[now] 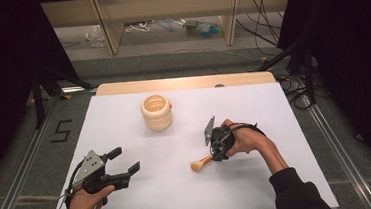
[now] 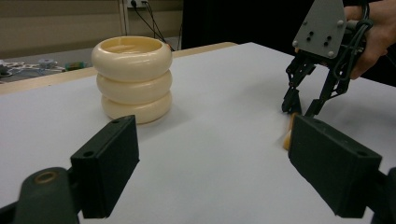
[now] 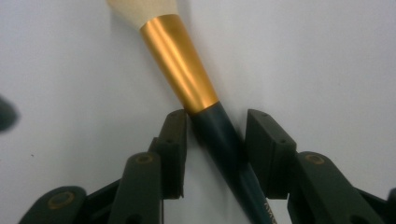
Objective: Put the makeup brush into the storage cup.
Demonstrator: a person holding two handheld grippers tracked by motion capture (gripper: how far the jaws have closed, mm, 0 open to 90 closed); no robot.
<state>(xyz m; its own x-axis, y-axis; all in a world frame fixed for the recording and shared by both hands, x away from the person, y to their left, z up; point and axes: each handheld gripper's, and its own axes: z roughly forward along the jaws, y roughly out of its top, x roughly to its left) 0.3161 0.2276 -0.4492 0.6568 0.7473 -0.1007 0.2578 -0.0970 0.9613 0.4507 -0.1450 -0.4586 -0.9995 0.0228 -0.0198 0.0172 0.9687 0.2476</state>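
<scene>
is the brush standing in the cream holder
No, the brush lies flat on the table, its dark handle between the right gripper's jaws, well apart from the holder.

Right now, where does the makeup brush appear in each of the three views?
High view: makeup brush lies right of centre on the white table, under the right gripper.
Left gripper view: only its pale tip, right of centre, under that gripper.
Right gripper view: centre, dark handle between the jaws.
Shared landmark: the white table.
</scene>
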